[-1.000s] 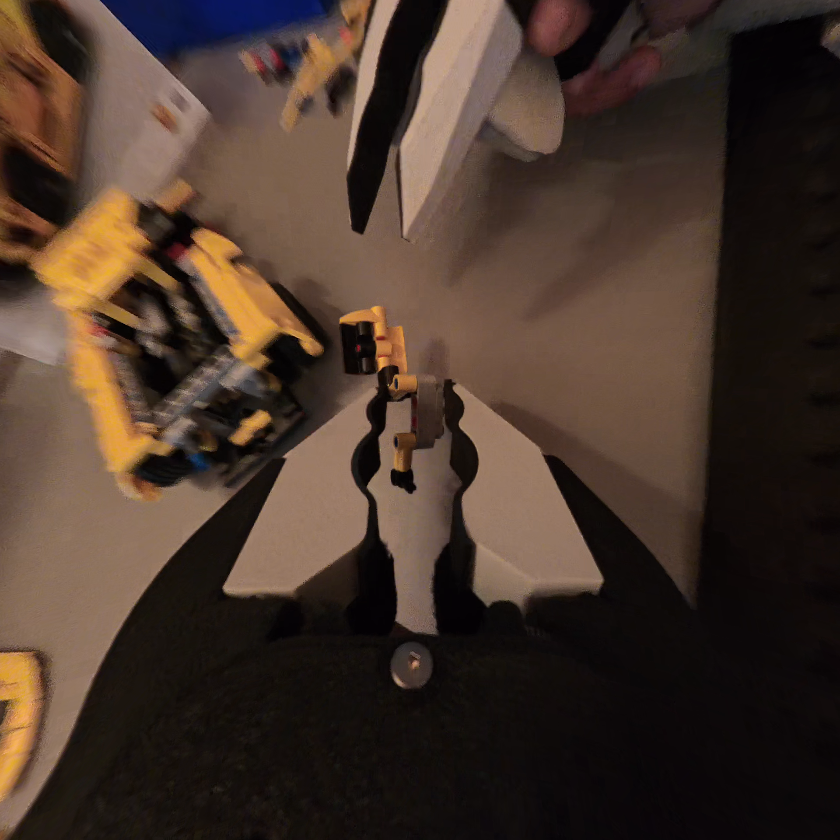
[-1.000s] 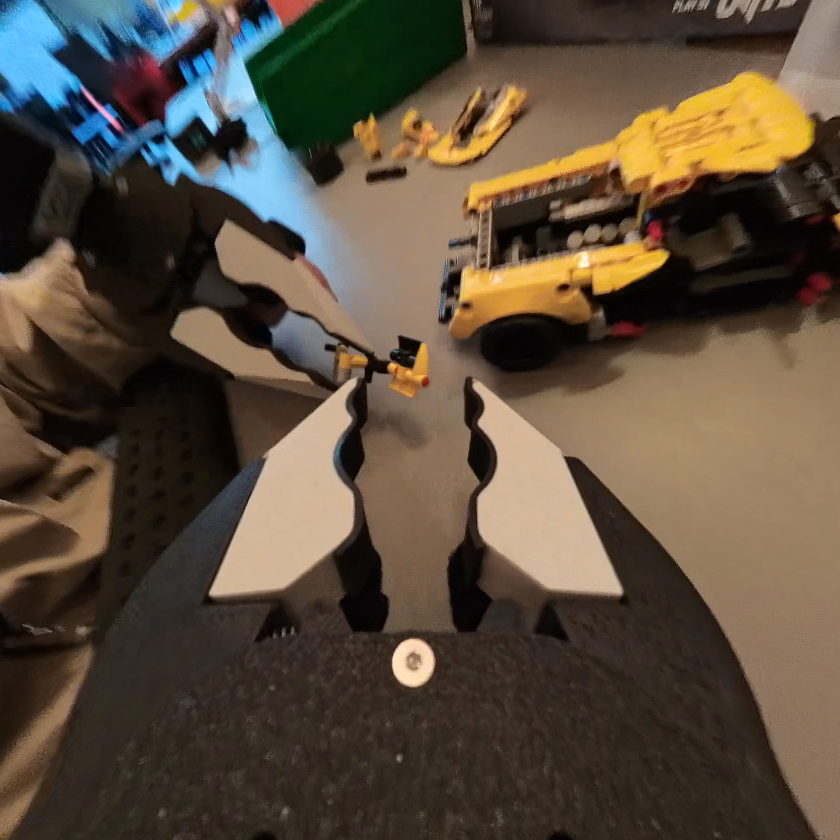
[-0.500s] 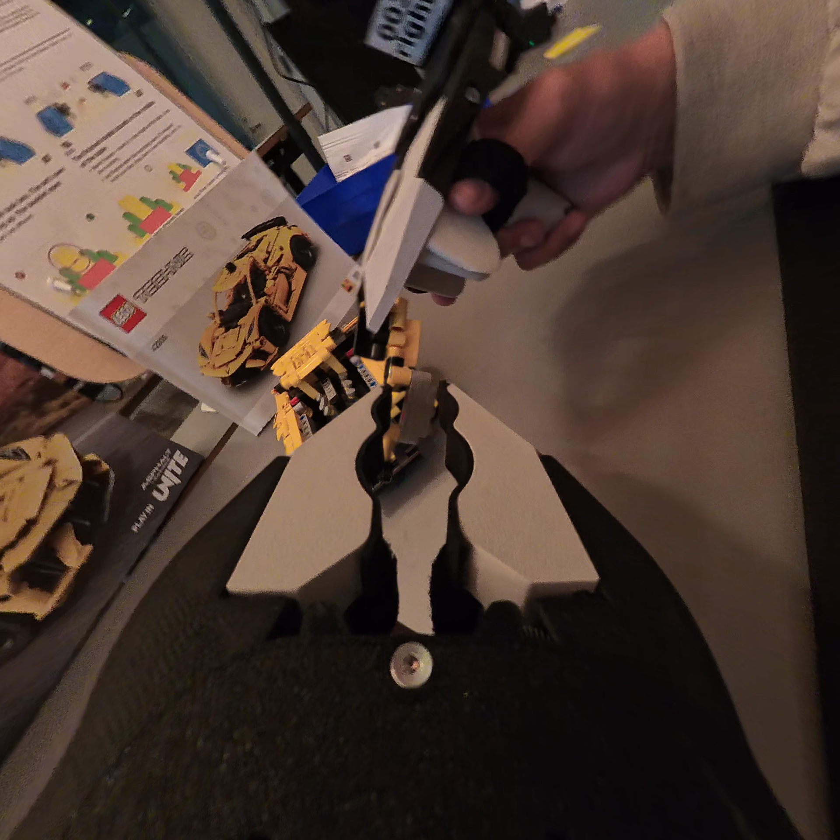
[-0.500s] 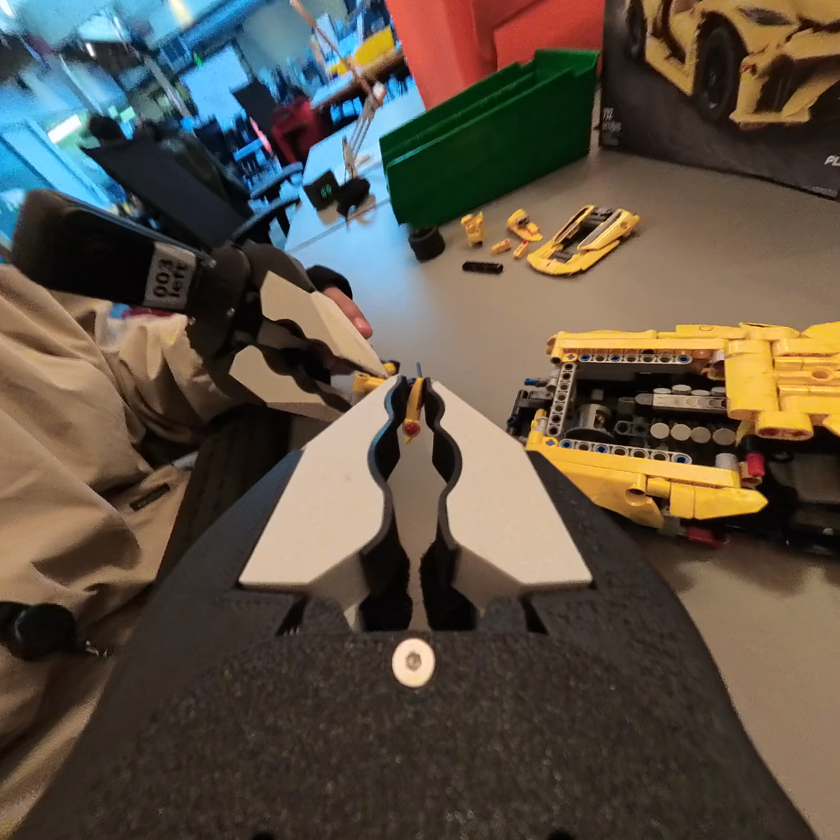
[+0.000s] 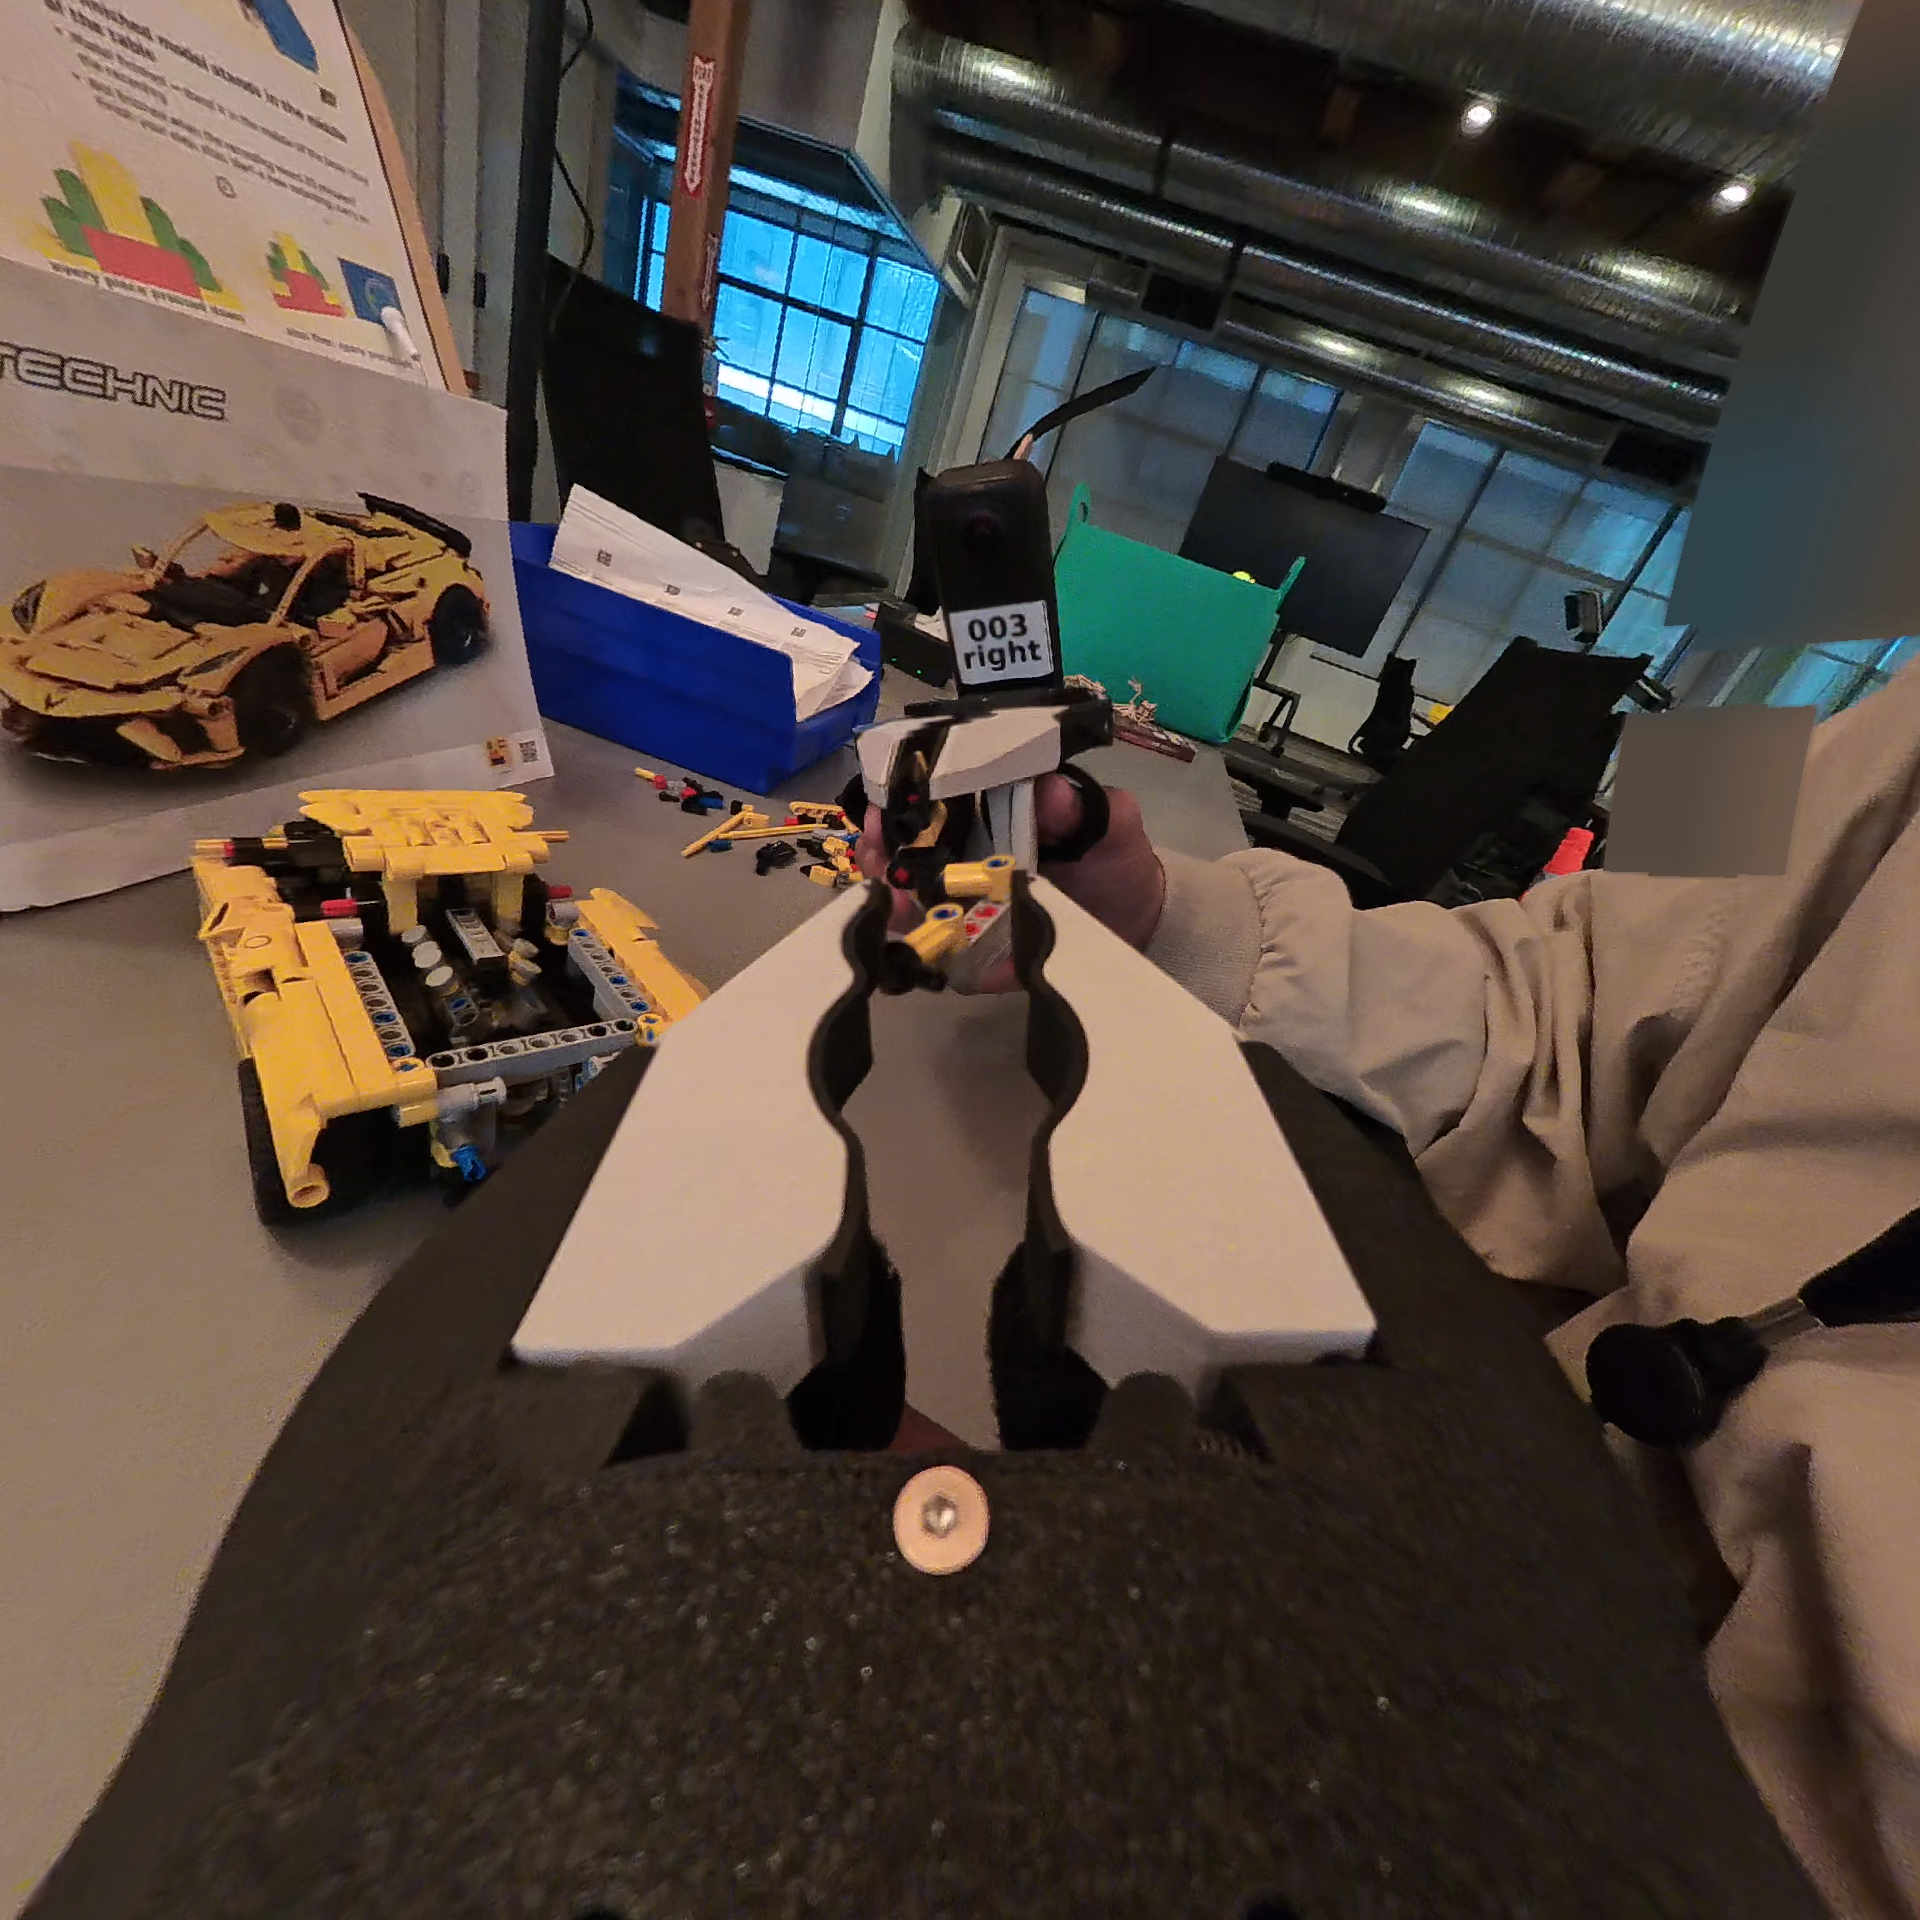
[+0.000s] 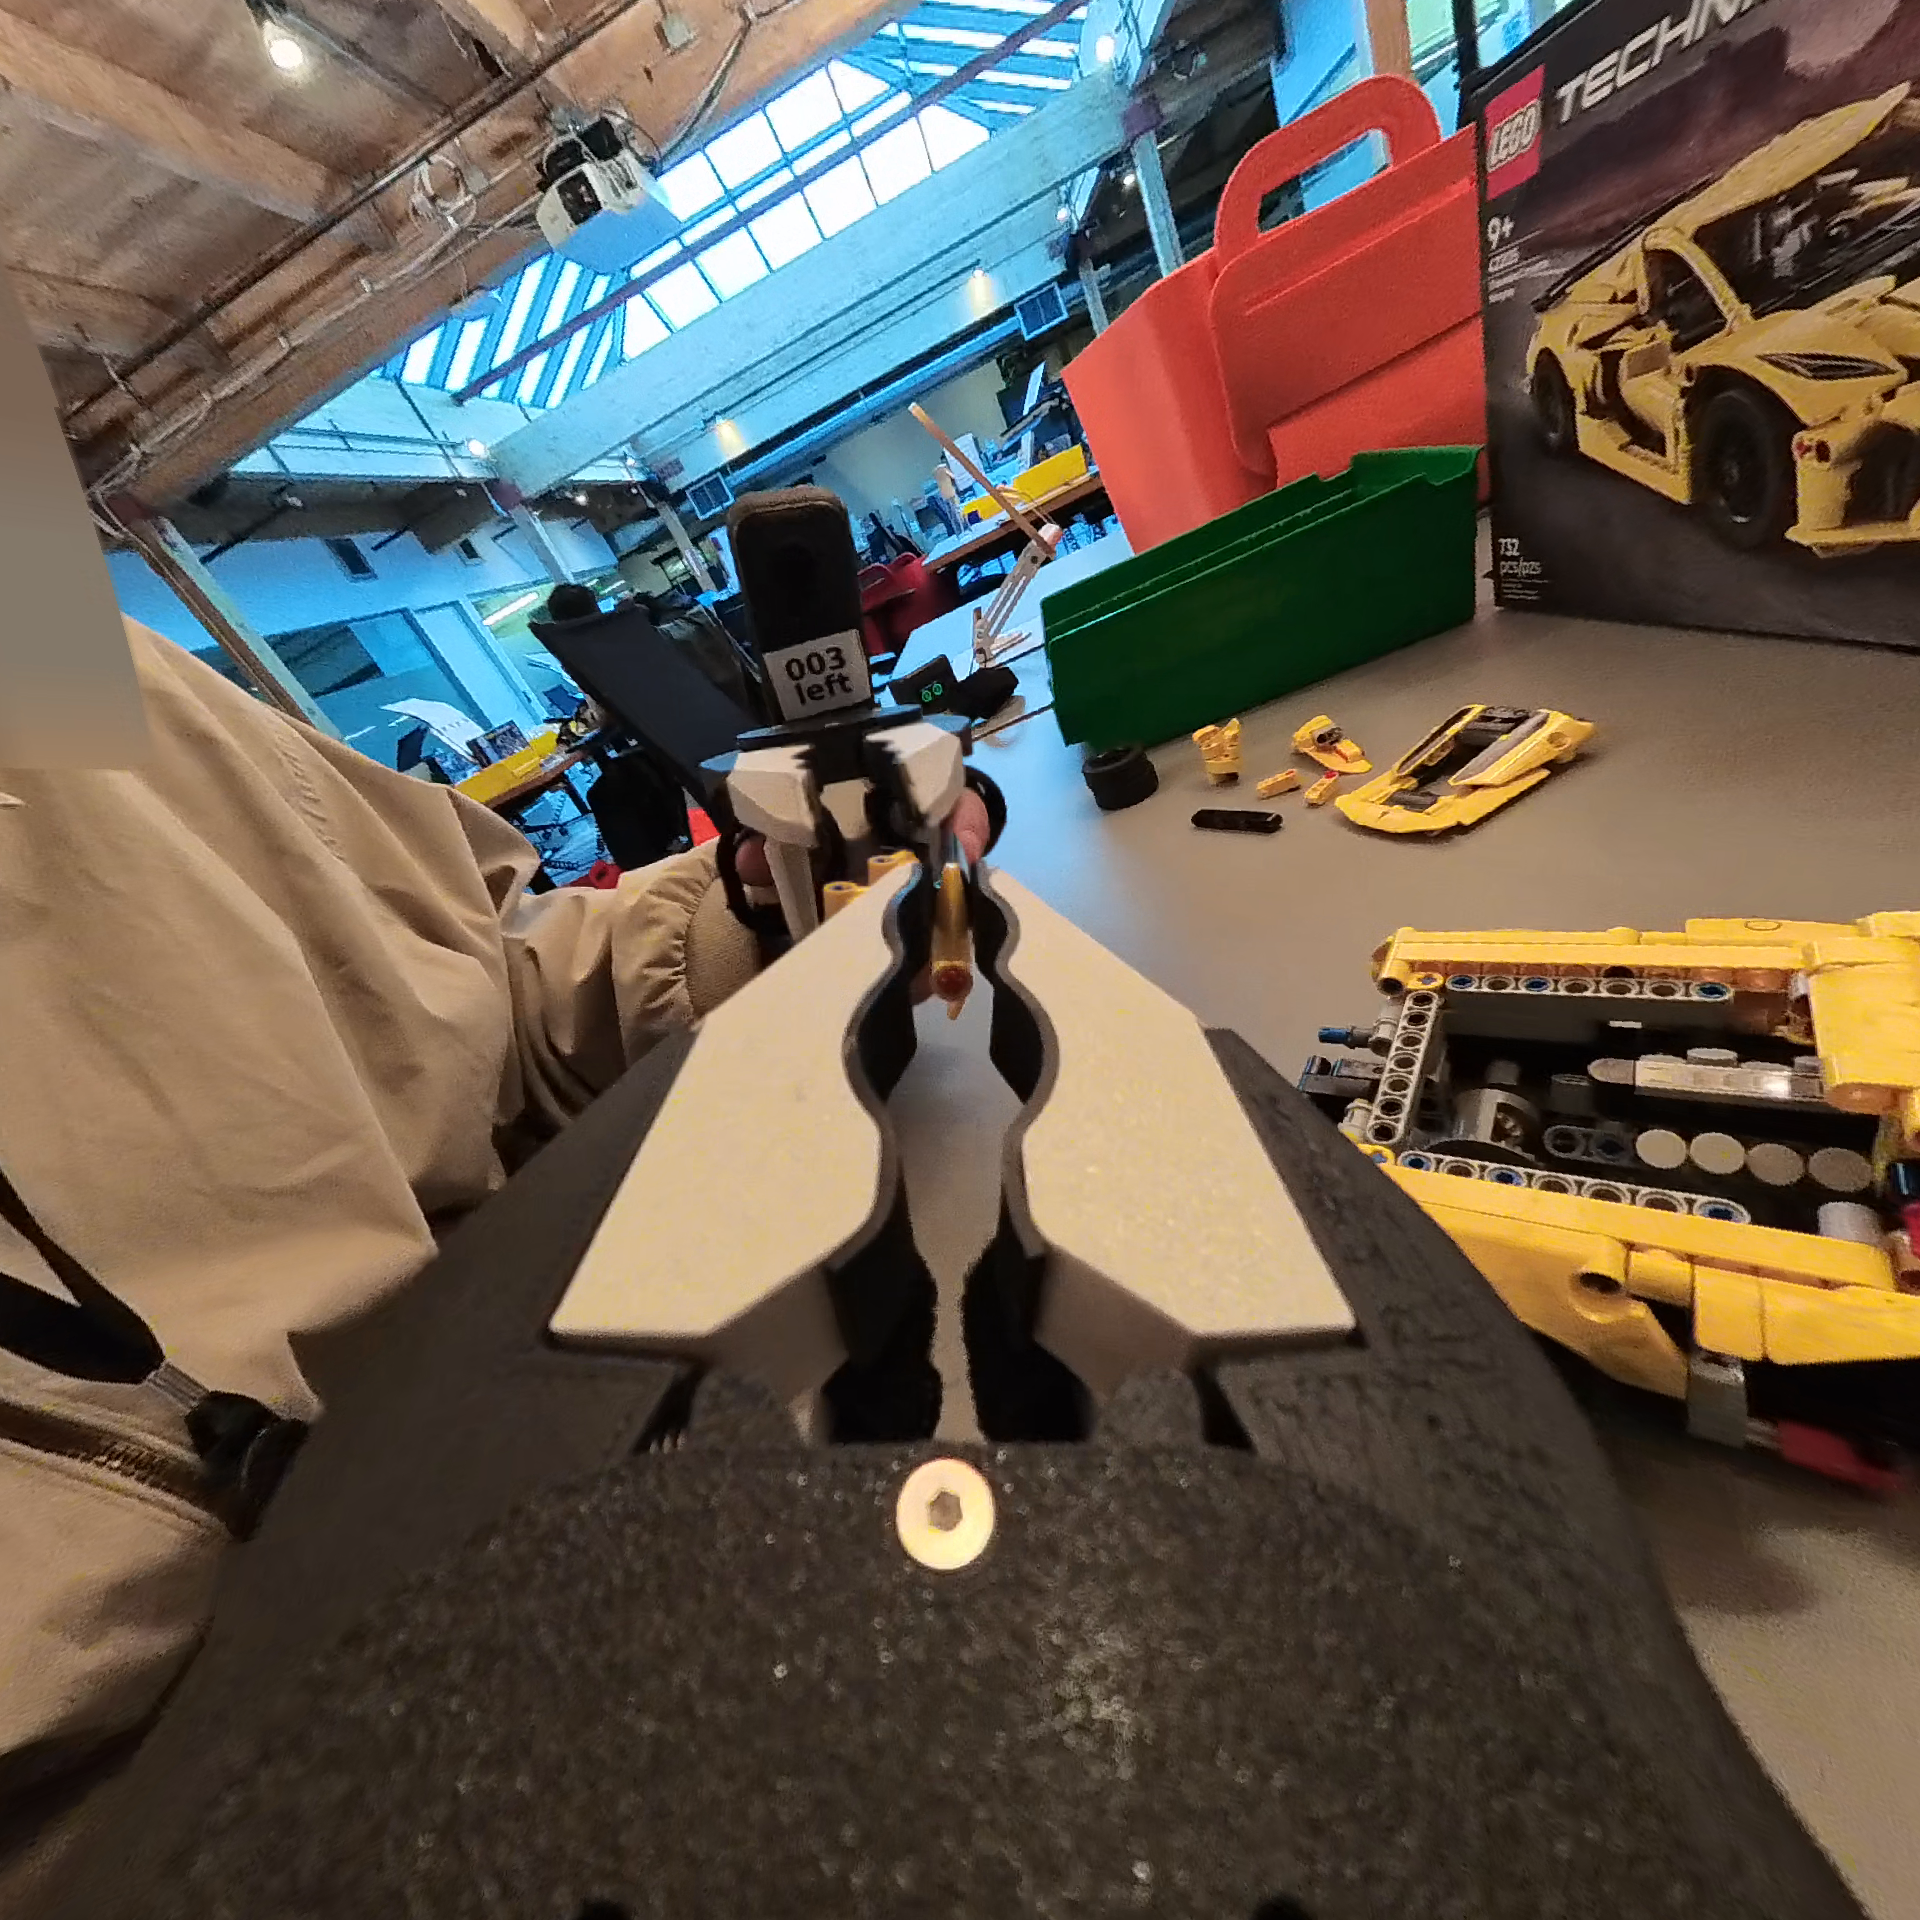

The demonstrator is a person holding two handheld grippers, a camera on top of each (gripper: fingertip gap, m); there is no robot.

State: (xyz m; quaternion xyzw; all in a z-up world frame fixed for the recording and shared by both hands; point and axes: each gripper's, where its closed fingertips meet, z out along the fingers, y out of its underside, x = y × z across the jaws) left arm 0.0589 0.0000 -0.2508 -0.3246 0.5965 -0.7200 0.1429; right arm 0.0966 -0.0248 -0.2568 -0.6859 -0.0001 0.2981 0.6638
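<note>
basically both grippers meet nose to nose above the tabletop (image 5: 114, 1299), sharing one small yellow-and-black brick sub-assembly (image 5: 940, 920). the left gripper (image 5: 940, 935) has its fingers spread fairly wide, yet their tips bracket the near end of the piece; whether they actually press on it i cannot tell. the right gripper (image 6: 951, 935) is clenched on a thin yellow bit of the sub-assembly (image 6: 948, 940), fingers almost together. the long axis of the piece runs roughly along the line between the two grippers, tilted a little upward toward the right one in the left wrist view. the right gripper looks like the firmer hold of the two.

the piece itself: yellow beams and connectors, black pins, red dots, a small grey element, lumpy and irregular.

relative to the sub-assembly: the half-built yellow car (image 5: 416, 997) sits on the tabletop to its left and lower in the left wrist view, well apart. loose small parts (image 5: 748, 821) lie beyond the car, near a blue bin (image 5: 665, 686). a green bin (image 6: 1257, 603) shows in the right wrist view.
</note>
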